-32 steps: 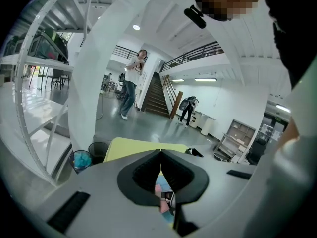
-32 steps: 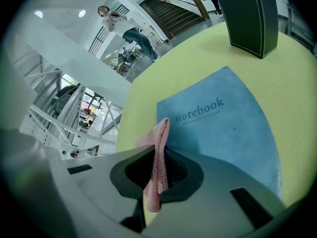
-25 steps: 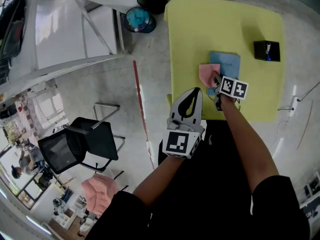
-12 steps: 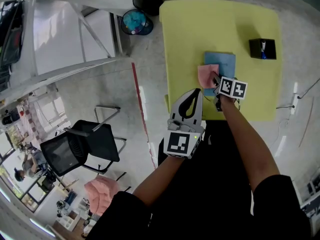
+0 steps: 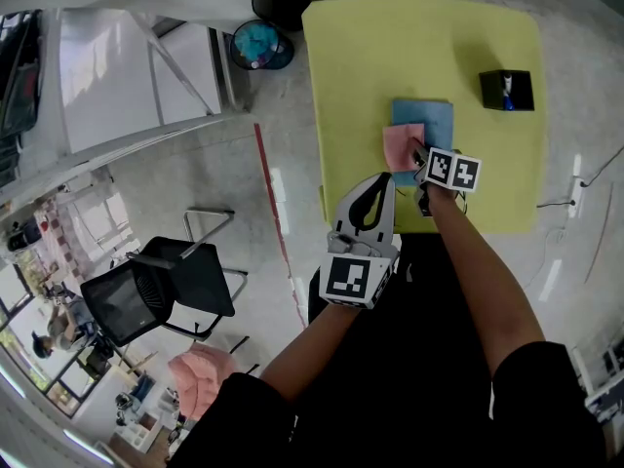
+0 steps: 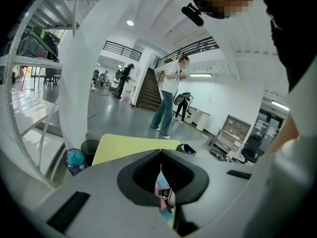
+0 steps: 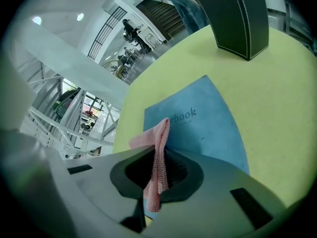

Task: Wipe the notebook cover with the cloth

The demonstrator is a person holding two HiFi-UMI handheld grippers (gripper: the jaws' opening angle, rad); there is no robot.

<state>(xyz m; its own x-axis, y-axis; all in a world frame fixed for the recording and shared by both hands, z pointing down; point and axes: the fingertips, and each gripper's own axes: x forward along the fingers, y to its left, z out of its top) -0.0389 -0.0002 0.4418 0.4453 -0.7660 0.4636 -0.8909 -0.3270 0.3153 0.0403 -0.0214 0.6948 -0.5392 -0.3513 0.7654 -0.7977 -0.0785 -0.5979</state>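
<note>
The right gripper (image 5: 417,156) is clamped on the pink cloth (image 7: 157,152), which hangs pinched between its jaws; the cloth's free part lies on the near-left area of the blue notebook (image 7: 208,128) and reaches over its left edge. The notebook lies flat on the yellow table (image 5: 390,47), towards its near side; a black box (image 5: 507,90) stands at the far right, well apart. The left gripper (image 6: 161,175) hovers off the table's near edge, jaws together and empty.

Open yellow table (image 5: 390,47) lies around the notebook (image 5: 437,123); only the black box (image 5: 506,90) stands well apart, far right.
</note>
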